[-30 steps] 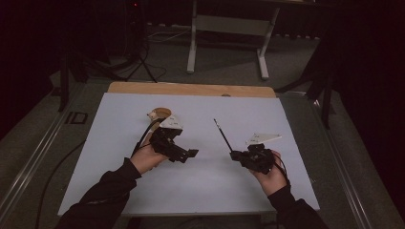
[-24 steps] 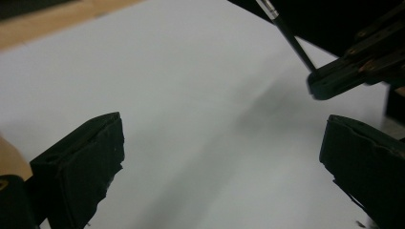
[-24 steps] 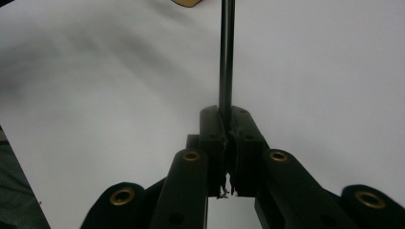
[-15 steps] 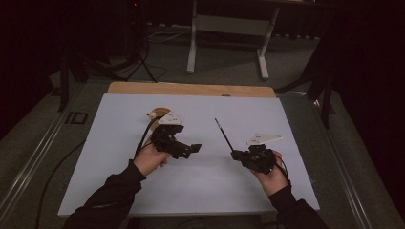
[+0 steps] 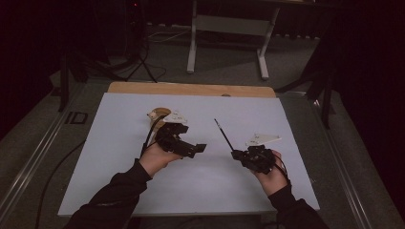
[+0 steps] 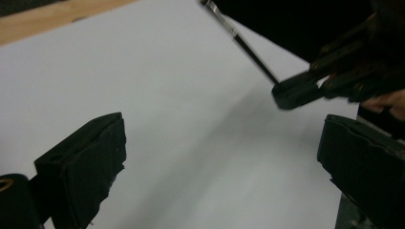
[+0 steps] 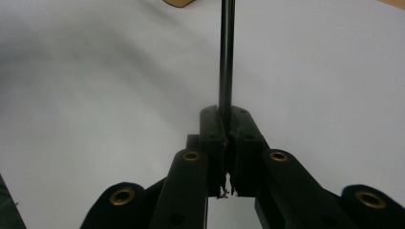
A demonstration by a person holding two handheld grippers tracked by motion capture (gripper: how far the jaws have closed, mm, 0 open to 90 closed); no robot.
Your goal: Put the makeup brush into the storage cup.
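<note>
Nearest, the right gripper [image 5: 237, 155] sits low over the white sheet [image 5: 119, 157], its jaws pinched on a thin black rod [image 5: 223, 134] that slants up and away from them. Left of it, apart, the left gripper [image 5: 199, 148] hangs with jaws spread wide, holding nothing. Farther off lies a small tan object [image 5: 157, 113], beside the sheet's far part.
</note>
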